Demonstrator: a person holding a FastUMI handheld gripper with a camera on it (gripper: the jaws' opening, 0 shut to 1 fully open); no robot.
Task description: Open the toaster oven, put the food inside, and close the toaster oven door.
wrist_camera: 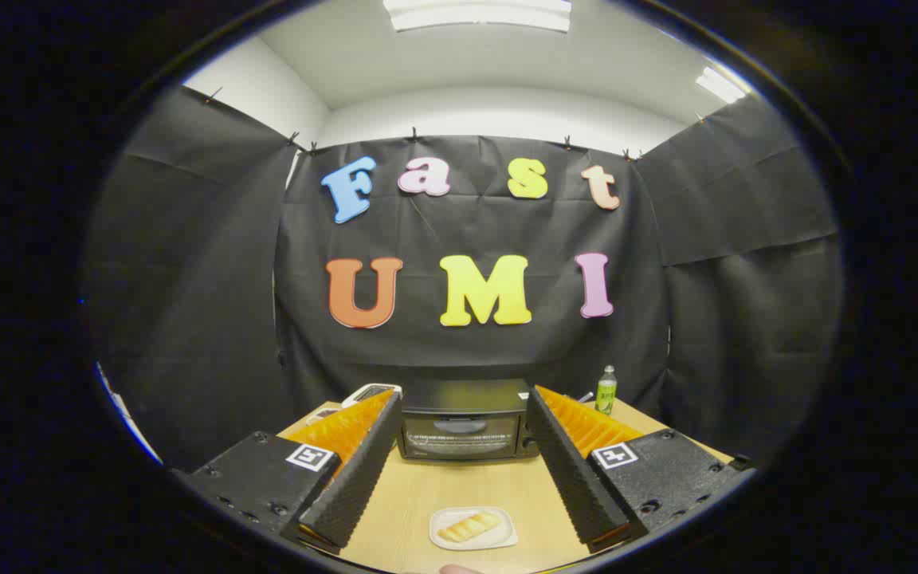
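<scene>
Hovering above the pale wooden worktop [403,510], the two-fingered tool [463,410] is spreading its ribbed black fingers [359,470] wide, released and grasping nothing. Left to right: a small white device [370,391] is lying at eleven o'clock; the black toaster oven [465,418], door shut, is sitting at twelve beyond the fingertips; a white plate [507,536] carrying yellow pastry [468,526] is resting at six between the fingers; a green-labelled bottle [606,390] is standing at one.

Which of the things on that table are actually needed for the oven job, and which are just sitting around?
Needed:
- toaster oven, door shut
- pastry on a white plate, between the open fingers of the gripper

Sitting around:
- green-labelled bottle, right of the oven
- white device, left of it
</scene>
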